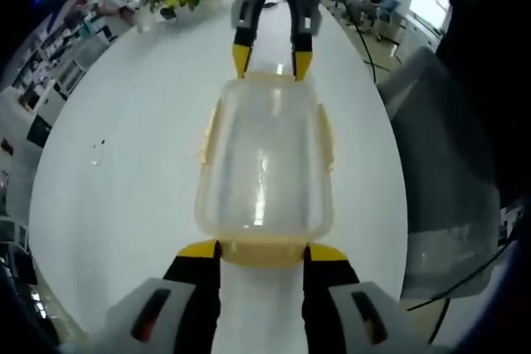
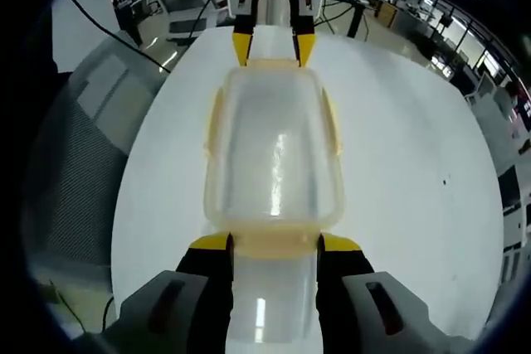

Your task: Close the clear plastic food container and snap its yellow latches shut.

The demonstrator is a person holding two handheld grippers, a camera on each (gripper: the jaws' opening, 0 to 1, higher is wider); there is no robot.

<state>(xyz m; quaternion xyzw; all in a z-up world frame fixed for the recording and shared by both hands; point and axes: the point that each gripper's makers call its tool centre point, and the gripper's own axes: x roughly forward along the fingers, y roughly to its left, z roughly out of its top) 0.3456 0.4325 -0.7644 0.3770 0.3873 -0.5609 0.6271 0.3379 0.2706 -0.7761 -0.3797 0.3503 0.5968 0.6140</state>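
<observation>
The clear rectangular plastic food container (image 1: 264, 167) sits mid white round tabletop (image 1: 124, 180), lid on. Left gripper (image 1: 264, 256) and right gripper (image 2: 275, 248), fingers spread, flank its yellow end latches (image 2: 275, 243); side latches look unsnapped.

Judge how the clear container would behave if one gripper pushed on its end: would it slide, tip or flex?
The container looks empty, so probably light. It sits low and flat on the smooth white table, so it would likely slide rather than tip. Its thin clear lid may flex slightly.
</observation>
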